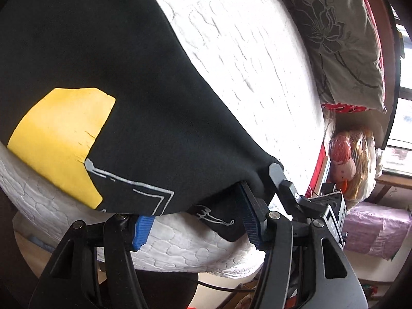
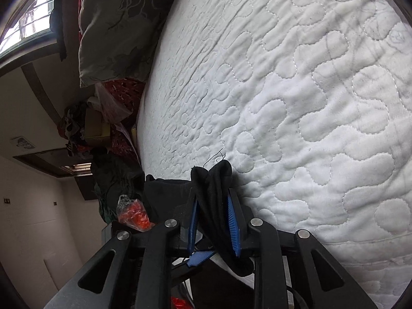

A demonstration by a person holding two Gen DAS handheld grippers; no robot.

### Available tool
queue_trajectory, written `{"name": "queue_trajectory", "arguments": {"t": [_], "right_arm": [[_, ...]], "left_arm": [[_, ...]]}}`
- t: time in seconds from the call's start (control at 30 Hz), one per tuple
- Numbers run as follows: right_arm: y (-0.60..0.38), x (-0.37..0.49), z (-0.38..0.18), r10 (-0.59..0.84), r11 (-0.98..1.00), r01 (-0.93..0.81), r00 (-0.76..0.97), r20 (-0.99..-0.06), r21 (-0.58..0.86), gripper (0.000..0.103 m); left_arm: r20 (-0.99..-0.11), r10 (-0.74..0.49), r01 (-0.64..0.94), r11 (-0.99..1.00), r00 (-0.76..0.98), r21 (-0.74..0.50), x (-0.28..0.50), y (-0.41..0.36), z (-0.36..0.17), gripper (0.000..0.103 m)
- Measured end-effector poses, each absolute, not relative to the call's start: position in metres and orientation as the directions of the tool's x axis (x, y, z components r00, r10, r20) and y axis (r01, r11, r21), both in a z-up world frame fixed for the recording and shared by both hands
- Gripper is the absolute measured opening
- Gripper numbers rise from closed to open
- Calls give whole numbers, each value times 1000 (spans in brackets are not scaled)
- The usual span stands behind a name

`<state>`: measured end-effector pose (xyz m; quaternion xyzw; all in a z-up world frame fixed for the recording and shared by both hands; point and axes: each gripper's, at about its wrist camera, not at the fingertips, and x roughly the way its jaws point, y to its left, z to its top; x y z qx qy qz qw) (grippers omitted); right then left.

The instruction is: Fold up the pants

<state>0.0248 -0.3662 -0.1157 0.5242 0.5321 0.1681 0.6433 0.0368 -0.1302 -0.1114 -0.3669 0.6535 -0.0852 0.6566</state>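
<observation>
Right now your right gripper (image 2: 215,216) has its jaws closed on a bunched corner of the black pants (image 1: 108,59), the cloth pinched between the blue pads (image 2: 233,225) with a tuft poking out past the tips. Your left gripper (image 1: 195,221) stands with its jaws wide apart, the hem draped over and between them, gripping nothing as far as I can tell. Beyond them, the pants lie spread on the white quilted mattress (image 2: 309,90), the yellow patch (image 1: 61,141) facing up, their edge at the bed's near side. A floral pillow (image 1: 342,38) sits well apart. I judge the fold barely begun: no crease is visible yet.
</observation>
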Motion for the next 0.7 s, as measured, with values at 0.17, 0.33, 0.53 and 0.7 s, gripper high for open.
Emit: {"name": "queue_trajectory", "arguments": {"t": [0.17,0.33,0.53,0.7], "right_arm": [[-372,26,-123,765,394,341,392,-510,853,40],[-368,29,-118,730,471,304,393,-559,828,37],[-367,21,-89,710,485,275,431,-557,830,20],[-361,14,-51,687,534,232,441,-577,813,20]], "left_arm": [[-802,-585,-374,723,115,-581,45,-137,-109,57],[-795,-604,-345,736,53,-582,45,-132,-112,18],[-719,-693,-319,670,56,-671,40,-117,-85,11],[-676,-734,-300,631,69,-716,31,-108,-68,11]]}}
